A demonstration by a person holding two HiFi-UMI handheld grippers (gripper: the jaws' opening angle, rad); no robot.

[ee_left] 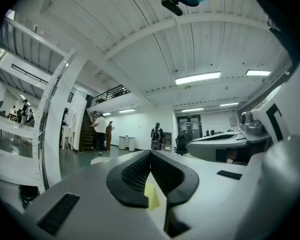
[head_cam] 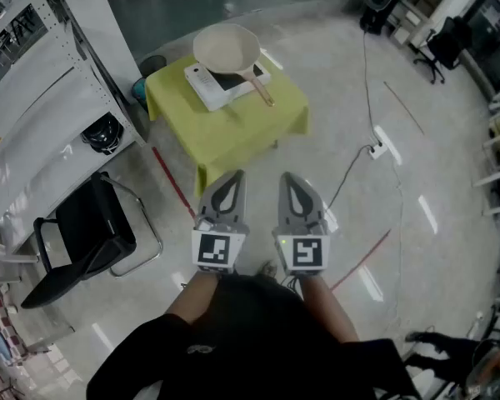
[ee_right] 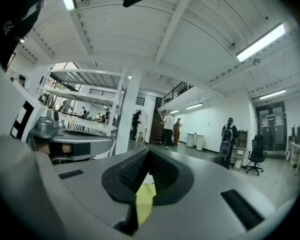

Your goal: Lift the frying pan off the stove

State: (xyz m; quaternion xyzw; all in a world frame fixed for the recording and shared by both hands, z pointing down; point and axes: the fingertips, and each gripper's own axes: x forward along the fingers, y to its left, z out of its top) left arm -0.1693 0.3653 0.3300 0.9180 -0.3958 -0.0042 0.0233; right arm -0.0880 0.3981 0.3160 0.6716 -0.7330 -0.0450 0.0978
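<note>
Left gripper point(head_cam: 232, 178) jaws shut tight, nothing between. Right gripper point(head_cam: 289, 180) jaws shut too, nothing between. Frying pan point(head_cam: 226, 48) well ahead of both jaws, sits on stove point(head_cam: 207, 88), on yellow table point(head_cam: 258, 119).

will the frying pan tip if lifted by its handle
Likely front-heavy: the frying pan has a wide bowl on a thin handle, so it may dip. It looks rigid and empty, so probably nothing spills. On the flat stove it might slide.

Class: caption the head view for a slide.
Left tool and right tool, both shut, point toward the frying pan on the stove.
</note>
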